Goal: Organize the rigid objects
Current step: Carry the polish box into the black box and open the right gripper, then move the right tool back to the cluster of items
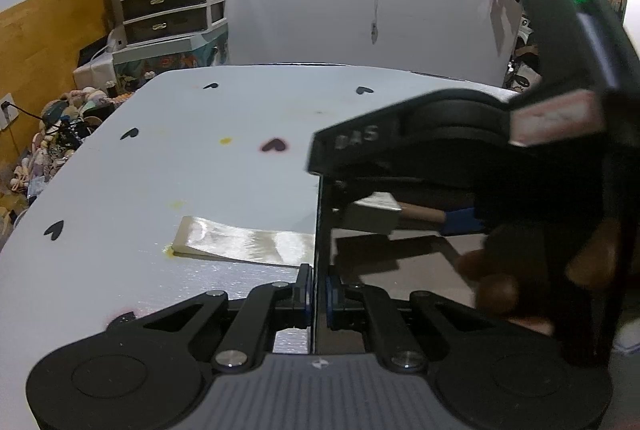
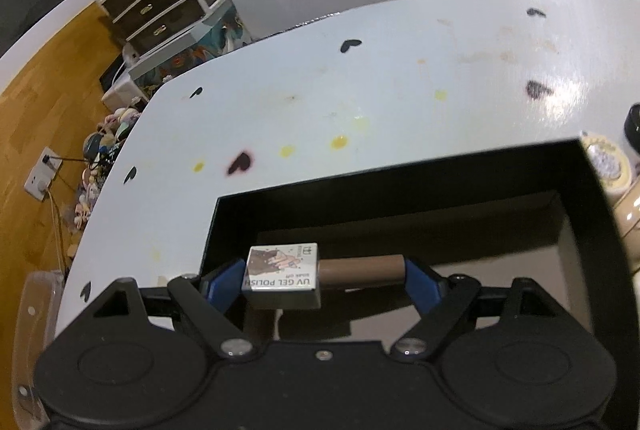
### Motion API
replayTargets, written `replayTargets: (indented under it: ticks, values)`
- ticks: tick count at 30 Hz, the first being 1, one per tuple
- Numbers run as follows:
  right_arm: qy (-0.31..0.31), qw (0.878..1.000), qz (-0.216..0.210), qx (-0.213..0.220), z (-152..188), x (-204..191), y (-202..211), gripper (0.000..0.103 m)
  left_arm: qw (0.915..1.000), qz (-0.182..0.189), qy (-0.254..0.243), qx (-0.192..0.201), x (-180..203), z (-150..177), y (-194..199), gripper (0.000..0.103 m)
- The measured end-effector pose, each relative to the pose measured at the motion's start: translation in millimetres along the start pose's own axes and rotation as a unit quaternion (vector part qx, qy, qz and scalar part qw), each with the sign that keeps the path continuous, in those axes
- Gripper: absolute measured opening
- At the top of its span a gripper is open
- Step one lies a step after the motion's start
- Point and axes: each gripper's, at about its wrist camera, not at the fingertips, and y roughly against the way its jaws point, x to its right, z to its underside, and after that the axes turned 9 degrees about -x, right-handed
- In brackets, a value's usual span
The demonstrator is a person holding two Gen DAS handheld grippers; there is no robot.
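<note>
Polish bottle [image 2: 316, 276] lies crosswise between the blue pads [image 2: 420, 280] of the right claw [image 2: 322, 280], pinched end to end, its square white cap reading "UV GEL POLISH" toward the left pad. It hangs over the open black box [image 2: 596, 214] on the white bench [image 2: 360, 90]. The left claw [image 1: 318, 296] is pressed together on the box's left wall [image 1: 317, 230]. A glossy card [image 1: 244, 242] lies on the bench just beside the box.

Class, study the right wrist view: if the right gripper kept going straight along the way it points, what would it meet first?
Probably the inside of the black box. The right gripper, holding the gel polish bottle lengthwise between its pads, hangs over the open box, so bottle or fingertips would likely meet its floor or far wall; depth is unclear.
</note>
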Motion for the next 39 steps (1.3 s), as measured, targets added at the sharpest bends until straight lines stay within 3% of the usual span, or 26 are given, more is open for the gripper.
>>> replayTargets:
  ticks: [4, 15, 31, 39]
  values:
    - [-0.003, 1.0, 0.0, 0.012, 1.3, 2.6, 7.8, 0.093, 1.0, 0.004, 0.005, -0.006, -1.0, 0.2, -4.8, 0.006]
    - [0.037, 0.999, 0.009, 0.018, 18.0, 12.4, 49.8, 0.095, 0.9999, 0.004, 0.009, -0.011, -4.6, 0.6, -7.3, 0.003]
    - [0.13, 0.983, 0.009, 0.126, 65.0, 64.9, 132.7, 0.096, 0.9998, -0.013, 0.01, -0.01, 3.2, 3.2, -6.1, 0.004]
    - [0.133, 0.974, 0.023, 0.183, 84.2, 113.6, 160.9, 0.097, 0.9998, -0.019, 0.002, -0.011, 7.1, 4.6, -4.5, 0.004]
